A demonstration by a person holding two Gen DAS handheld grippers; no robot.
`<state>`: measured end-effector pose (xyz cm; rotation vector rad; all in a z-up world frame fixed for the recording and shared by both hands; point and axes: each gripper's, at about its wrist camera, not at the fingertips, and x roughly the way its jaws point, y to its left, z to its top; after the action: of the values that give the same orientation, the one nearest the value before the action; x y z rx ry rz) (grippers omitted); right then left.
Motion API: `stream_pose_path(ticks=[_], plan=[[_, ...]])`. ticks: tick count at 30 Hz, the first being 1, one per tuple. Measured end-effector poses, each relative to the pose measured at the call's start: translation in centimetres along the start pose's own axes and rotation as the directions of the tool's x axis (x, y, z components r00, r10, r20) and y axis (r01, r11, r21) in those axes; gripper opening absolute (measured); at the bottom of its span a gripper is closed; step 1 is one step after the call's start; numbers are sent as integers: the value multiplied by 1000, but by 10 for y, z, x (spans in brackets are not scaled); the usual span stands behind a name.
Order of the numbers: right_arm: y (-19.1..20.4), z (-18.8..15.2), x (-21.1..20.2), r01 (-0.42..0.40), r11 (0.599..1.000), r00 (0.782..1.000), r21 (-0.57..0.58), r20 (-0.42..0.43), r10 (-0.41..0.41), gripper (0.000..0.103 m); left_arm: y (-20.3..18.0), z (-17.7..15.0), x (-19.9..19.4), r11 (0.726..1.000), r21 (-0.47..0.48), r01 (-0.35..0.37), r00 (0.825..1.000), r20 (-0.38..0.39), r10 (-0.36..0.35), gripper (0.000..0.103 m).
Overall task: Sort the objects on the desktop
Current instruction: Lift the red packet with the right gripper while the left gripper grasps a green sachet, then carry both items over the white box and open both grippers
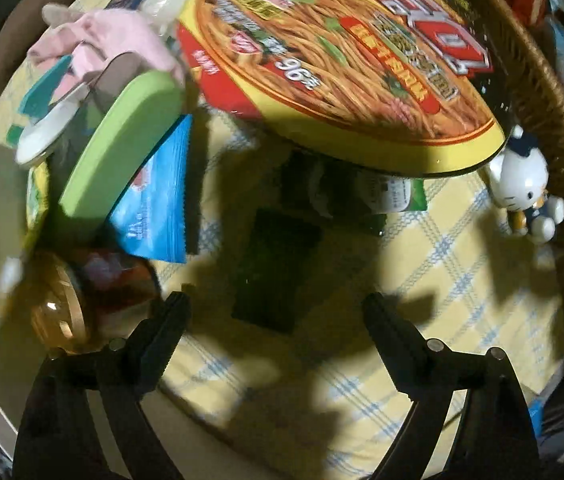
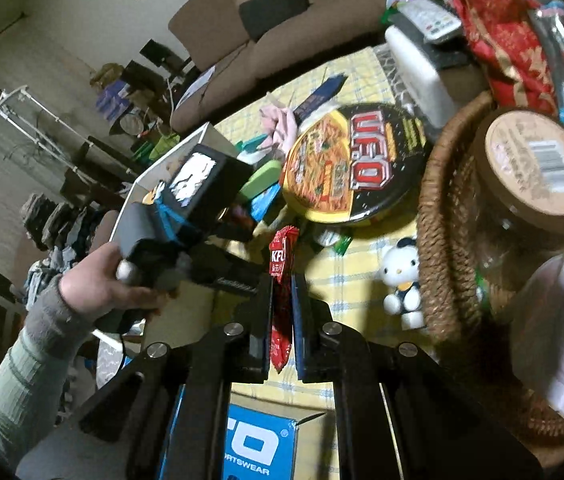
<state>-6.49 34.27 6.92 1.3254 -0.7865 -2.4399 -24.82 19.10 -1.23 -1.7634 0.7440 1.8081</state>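
My right gripper (image 2: 282,284) is shut on a red KFC sauce packet (image 2: 280,256) and holds it above the yellow checked tablecloth (image 2: 346,268). My left gripper (image 1: 275,304) is open and empty, hovering over a dark green packet (image 1: 275,268) on the cloth. The left gripper and the hand holding it show in the right wrist view (image 2: 185,216). A UFO noodle bowl (image 1: 342,60) lies just beyond, also seen in the right wrist view (image 2: 354,160). A small white cat figurine (image 2: 400,280) stands beside the wicker basket (image 2: 434,240).
A green oval case (image 1: 121,144), a blue sachet (image 1: 157,208), pink cloth (image 1: 113,40) and a glass jar (image 1: 65,308) crowd the left. The basket holds a brown-lidded jar (image 2: 534,164) and red wrapping (image 2: 502,20). A blue box (image 2: 257,440) lies below my right gripper.
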Motion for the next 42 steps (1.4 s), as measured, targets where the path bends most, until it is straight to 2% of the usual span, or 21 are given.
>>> stream_pose_path(ticks=[2,3,5,6,10,11,12,14,18,21,24,27,29,31,32,34,37,40,42], plan=[[1,-2,2,6,1000,1000,-9,-9,-6,9,-7,0,1,1000,16,-15,1000,4,15,90],[2,-3,2,12,1000,1000,-17,-9,-12,9,-10,0,1,1000,27,-13,1000,13,13,87],[2,-3,1,11,1000,1000,-20,-7,-11,9,-16,-1,-3,999,33,25,999,38,-26,71],[2,-4,0,10,1000,1000,-20,-6,-10,9,-17,-2,-6,999,29,35,998,55,-36,61],[1,-4,0,14,1000,1000,-15,-6,-14,9,-20,-4,-7,998,31,47,996,71,-49,56],[1,-4,0,14,1000,1000,-16,-7,-14,9,-20,-5,-9,999,24,46,995,82,-48,48],[2,-4,0,15,1000,1000,-18,-8,-15,9,-18,-6,-12,999,10,52,994,98,-52,22],[3,-4,0,17,1000,1000,-22,-9,-17,9,-15,-10,-17,995,-21,92,989,121,-89,21],[9,-2,1,14,999,1000,-30,-6,-14,9,-12,-18,-23,992,-61,107,984,150,-96,21],[15,-3,3,10,999,1000,-37,-9,-10,9,-12,-31,-37,983,-93,159,969,203,-137,21],[21,-4,6,9,999,1000,-44,-14,-9,9,-9,-55,-62,962,-115,249,942,260,-213,21],[33,-5,4,-8,998,1000,-64,-8,7,9,6,-99,-98,927,-142,347,897,338,-285,21],[46,-5,4,-31,996,1000,-80,-4,31,9,27,-132,-118,914,-162,372,875,390,-287,21],[65,-5,3,-92,991,996,-98,-4,92,9,57,-173,-133,883,-200,425,843,442,-306,21],[76,-5,3,-123,987,992,-105,-3,123,9,74,-193,-140,873,-230,431,838,461,-292,21],[104,-7,10,-178,976,984,-127,-13,177,9,112,-221,-145,865,-288,412,845,476,-245,21],[153,-12,43,-214,963,976,-162,-66,206,9,171,-270,-140,829,-398,392,859,482,-174,21],[200,-18,93,-266,951,959,-155,-139,246,9,211,-292,-121,803,-476,359,881,456,-123,21],[226,-19,129,-280,949,950,-144,-184,252,9,232,-308,-107,783,-511,355,890,442,-114,22]])
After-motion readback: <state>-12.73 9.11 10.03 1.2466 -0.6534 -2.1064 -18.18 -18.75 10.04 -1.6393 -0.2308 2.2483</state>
